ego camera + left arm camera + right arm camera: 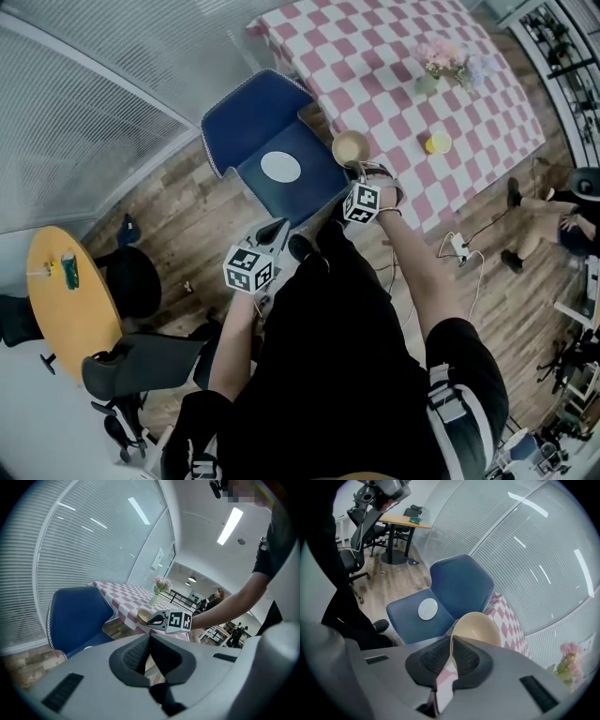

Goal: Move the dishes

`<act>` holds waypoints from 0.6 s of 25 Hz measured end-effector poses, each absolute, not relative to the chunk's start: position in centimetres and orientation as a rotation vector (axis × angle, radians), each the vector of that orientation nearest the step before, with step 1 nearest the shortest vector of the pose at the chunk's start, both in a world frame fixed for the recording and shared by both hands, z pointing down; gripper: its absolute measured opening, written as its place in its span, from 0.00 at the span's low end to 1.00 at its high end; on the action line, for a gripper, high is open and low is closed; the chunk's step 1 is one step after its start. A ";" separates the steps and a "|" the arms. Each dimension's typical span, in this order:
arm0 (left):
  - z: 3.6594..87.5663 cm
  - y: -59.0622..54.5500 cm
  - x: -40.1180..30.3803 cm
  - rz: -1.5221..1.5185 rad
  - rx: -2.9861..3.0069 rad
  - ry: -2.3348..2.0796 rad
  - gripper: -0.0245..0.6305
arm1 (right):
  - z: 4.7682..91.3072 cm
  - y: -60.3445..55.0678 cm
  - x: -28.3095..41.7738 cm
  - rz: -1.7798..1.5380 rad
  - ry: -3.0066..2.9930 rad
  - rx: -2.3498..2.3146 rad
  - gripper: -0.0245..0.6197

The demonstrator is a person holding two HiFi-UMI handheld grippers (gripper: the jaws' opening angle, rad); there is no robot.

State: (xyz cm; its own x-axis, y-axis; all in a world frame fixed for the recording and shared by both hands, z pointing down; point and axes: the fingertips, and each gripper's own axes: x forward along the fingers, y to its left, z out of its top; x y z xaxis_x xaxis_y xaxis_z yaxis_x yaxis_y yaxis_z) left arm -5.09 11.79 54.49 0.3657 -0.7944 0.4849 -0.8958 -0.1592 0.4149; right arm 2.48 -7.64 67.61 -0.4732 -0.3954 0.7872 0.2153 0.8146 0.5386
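Bowl [351, 147] is the dish I have in hand. The right gripper [361, 171] is clamped on its near rim, one pad inside and one outside, because the beige bowl is far too wide to span. Held that way it hangs at the near edge of the checked surface [403, 66], just beside the blue chair [246, 117], and looks clear of the cloth. A white plate [280, 167] lies flat on the chair seat. The left gripper [279, 231] is closed on nothing and sits back near my body, so it is free for that plate. I judge the pinch risky, since a tilted bowl can swing or slip from one rim point.
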 end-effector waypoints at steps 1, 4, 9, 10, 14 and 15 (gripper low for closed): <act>54.4 11.6 -5.0 0.205 1.996 -1.448 0.07 | 67.6 -7.8 3.3 -0.711 -1.928 0.155 0.09; 54.0 10.4 -4.4 0.227 2.049 -1.407 0.07 | 67.3 -8.6 5.7 -0.673 -1.911 0.228 0.09; 53.8 8.0 -1.7 0.249 2.106 -1.333 0.07 | 67.4 -10.0 10.4 -0.606 -1.885 0.313 0.09; 53.8 7.7 -1.2 0.253 2.115 -1.315 0.07 | 67.4 -10.4 11.3 -0.592 -1.878 0.332 0.09; 54.4 6.2 0.5 0.285 2.135 -1.256 0.07 | 67.7 -12.0 14.2 -0.551 -1.852 0.385 0.09; 54.5 5.8 0.9 0.290 2.140 -1.245 0.07 | 67.8 -12.4 14.9 -0.542 -1.844 0.395 0.09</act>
